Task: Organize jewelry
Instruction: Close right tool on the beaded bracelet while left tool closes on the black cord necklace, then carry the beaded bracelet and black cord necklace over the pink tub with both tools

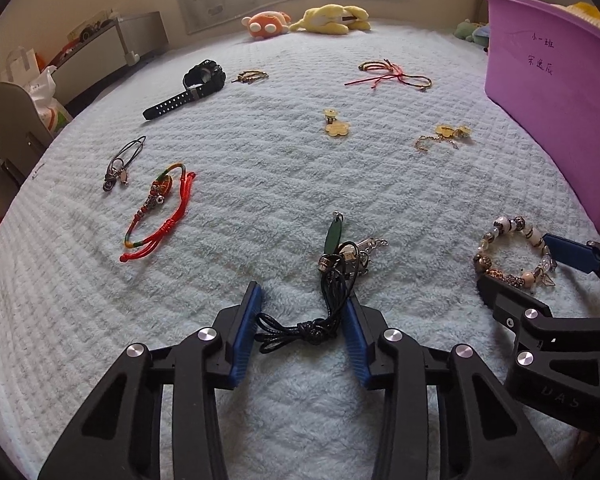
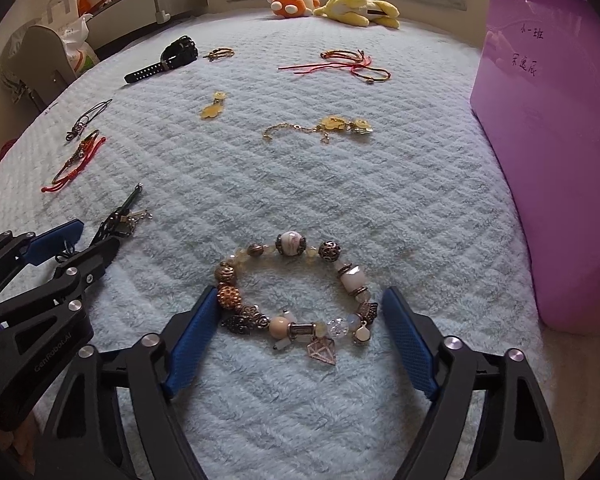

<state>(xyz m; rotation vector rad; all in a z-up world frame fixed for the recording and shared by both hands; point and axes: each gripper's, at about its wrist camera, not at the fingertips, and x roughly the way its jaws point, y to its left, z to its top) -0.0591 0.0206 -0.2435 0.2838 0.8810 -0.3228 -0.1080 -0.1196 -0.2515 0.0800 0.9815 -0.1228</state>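
Left gripper spread around black cord necklace, right gripper spread around beaded bracelet; neither pinches. Risk: cord slips; diamond charm at 6 o'clock snags blanket.

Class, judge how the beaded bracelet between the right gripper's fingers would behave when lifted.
The beaded bracelet is probably floppy: separate strung beads, likely to sag. Its diamond charm would dangle. Round beads may slip on the right gripper pads.
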